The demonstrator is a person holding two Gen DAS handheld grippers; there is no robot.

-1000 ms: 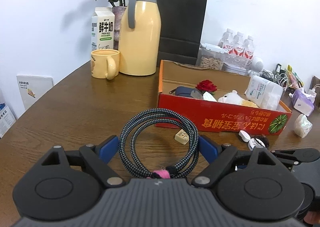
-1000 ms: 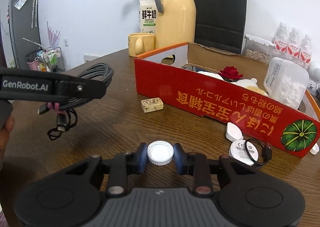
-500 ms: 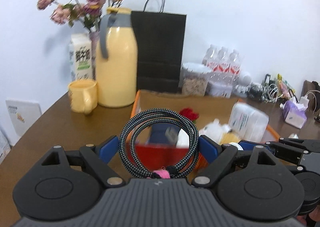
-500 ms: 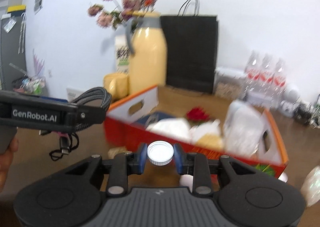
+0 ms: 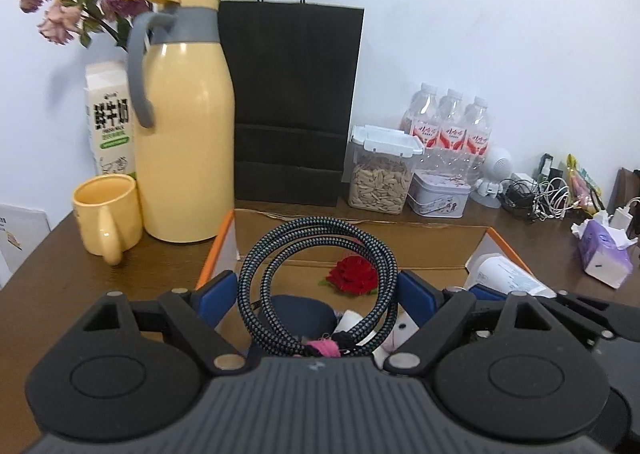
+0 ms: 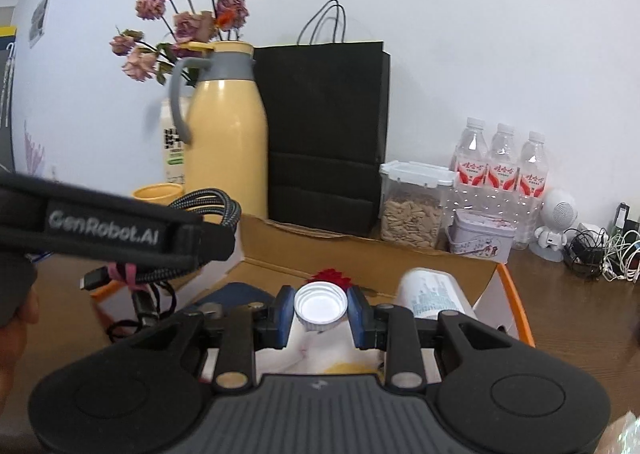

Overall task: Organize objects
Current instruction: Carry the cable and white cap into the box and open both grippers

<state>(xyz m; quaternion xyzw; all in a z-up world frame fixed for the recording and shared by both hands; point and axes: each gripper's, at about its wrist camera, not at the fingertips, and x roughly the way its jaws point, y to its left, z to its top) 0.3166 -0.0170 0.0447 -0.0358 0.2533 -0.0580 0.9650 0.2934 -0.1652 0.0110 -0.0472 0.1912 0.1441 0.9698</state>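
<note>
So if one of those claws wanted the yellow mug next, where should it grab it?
Probably by the rim and wall of the yellow mug, coming from above. It stands upright with its mouth open and looks empty, so one finger could go inside and one outside. The handle faces the camera, a second option from the front. The thermos stands close on its right, so a sideways approach looks cramped.

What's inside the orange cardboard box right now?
Visible in the orange cardboard box: a red fabric rose, a white plastic jar, a dark blue pouch. The grippers hide its near part.
</note>
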